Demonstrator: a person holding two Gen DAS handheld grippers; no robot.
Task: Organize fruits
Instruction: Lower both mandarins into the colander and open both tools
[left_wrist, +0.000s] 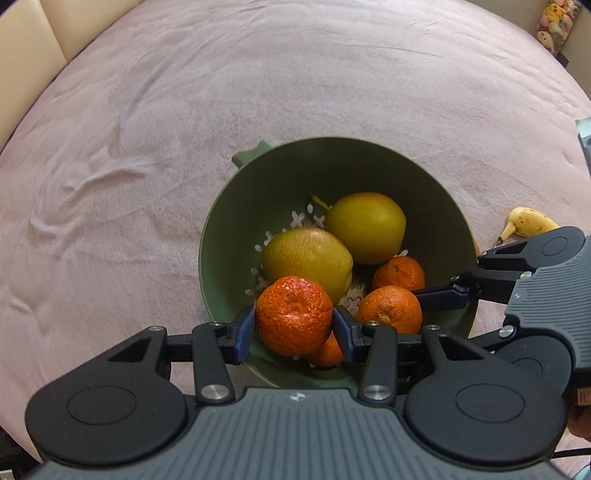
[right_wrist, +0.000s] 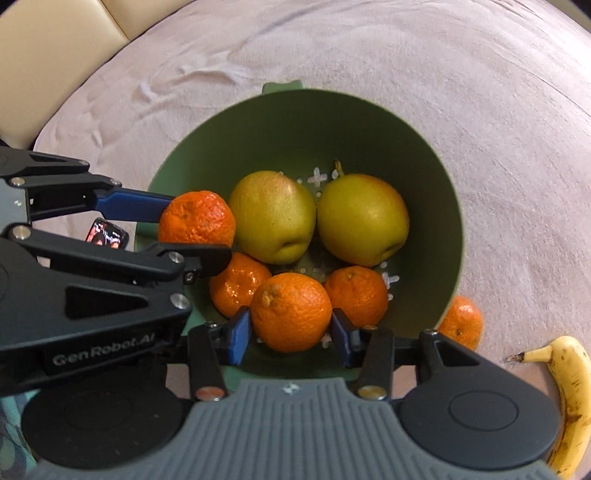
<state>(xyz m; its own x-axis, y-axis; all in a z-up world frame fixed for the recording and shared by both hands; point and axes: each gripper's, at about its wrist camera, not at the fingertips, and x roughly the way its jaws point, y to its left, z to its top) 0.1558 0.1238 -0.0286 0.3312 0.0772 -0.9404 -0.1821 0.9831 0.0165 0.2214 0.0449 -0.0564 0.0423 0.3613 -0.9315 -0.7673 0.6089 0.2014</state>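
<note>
Pink cloth (left_wrist: 184, 147); each gripper (left_wrist: 294, 325) (right_wrist: 291, 325) clamps a mandarin (left_wrist: 294, 314) (right_wrist: 291, 312).

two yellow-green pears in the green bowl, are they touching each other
Touching. In the right wrist view, the left yellow-green pear and the right yellow-green pear press side to side in the green bowl, with no gap visible.

The only writing I can read is "GenRobot.AI", in pale letters on the black side of the left gripper (right_wrist: 192, 221), just left of the green bowl (right_wrist: 436, 192); the small lit screen beside that bowl is too blurred to read.
</note>
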